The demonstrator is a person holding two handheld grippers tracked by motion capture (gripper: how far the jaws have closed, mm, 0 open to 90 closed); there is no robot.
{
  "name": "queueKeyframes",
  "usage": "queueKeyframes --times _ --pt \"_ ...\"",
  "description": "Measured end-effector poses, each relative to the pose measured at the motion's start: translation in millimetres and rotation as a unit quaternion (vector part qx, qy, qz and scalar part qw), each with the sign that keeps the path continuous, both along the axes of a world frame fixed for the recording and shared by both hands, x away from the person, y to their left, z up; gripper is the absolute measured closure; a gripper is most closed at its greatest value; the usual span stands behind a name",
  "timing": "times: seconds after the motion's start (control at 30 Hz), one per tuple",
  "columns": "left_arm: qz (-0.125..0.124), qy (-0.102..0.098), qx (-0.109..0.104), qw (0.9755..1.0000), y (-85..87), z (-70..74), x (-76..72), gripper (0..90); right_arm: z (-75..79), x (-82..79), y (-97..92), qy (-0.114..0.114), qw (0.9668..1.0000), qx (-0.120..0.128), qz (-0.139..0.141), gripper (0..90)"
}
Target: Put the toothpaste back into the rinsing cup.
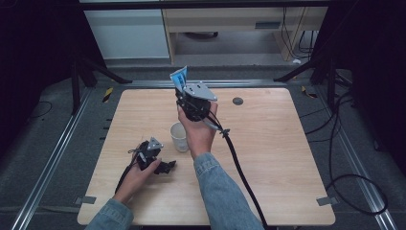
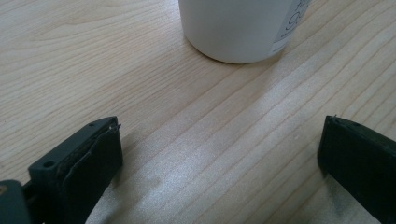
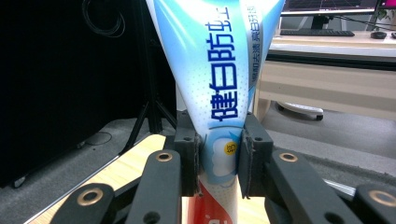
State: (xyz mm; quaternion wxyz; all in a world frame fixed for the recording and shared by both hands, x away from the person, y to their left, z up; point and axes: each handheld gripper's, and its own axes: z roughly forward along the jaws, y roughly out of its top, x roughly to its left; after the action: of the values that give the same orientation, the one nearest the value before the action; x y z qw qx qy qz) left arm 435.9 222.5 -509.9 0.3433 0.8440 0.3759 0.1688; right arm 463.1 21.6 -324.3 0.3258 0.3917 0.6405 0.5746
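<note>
My right gripper [image 1: 183, 89] is raised above the middle of the wooden table [image 1: 268, 158], shut on a blue-and-white toothpaste tube [image 1: 179, 76] that stands upright. In the right gripper view the tube [image 3: 219, 70] is pinched between the two black jaws of the gripper [image 3: 219, 156], its flat crimped end up. A white cup [image 1: 179, 136] stands on the table just below that hand. My left gripper [image 1: 168, 166] rests low on the table at the front left, open, pointing at the cup. The left gripper view has the cup's base [image 2: 238, 28] ahead of the open gripper [image 2: 219, 135].
A small dark round disc [image 1: 237, 100] sits in the table near its far edge. Black stand legs flank the table at both far corners. The right gripper's cable [image 1: 244, 177] trails across the table toward the front edge. A desk stands behind the table.
</note>
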Motion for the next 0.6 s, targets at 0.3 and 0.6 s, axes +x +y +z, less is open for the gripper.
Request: queueKeyframes --times 0.3,0.6 --pt "0.0 0.001 0.0 1.0 0.0 0.0 0.0 0.0 -8.2 -5.8 3.6 -0.005 1.0 0.0 -0.002 72.9" --pt "0.0 0.0 0.0 1.0 0.0 0.0 0.0 0.0 -18.7 -9.7 4.1 -0.009 0.9999 0.001 -0.006 72.9"
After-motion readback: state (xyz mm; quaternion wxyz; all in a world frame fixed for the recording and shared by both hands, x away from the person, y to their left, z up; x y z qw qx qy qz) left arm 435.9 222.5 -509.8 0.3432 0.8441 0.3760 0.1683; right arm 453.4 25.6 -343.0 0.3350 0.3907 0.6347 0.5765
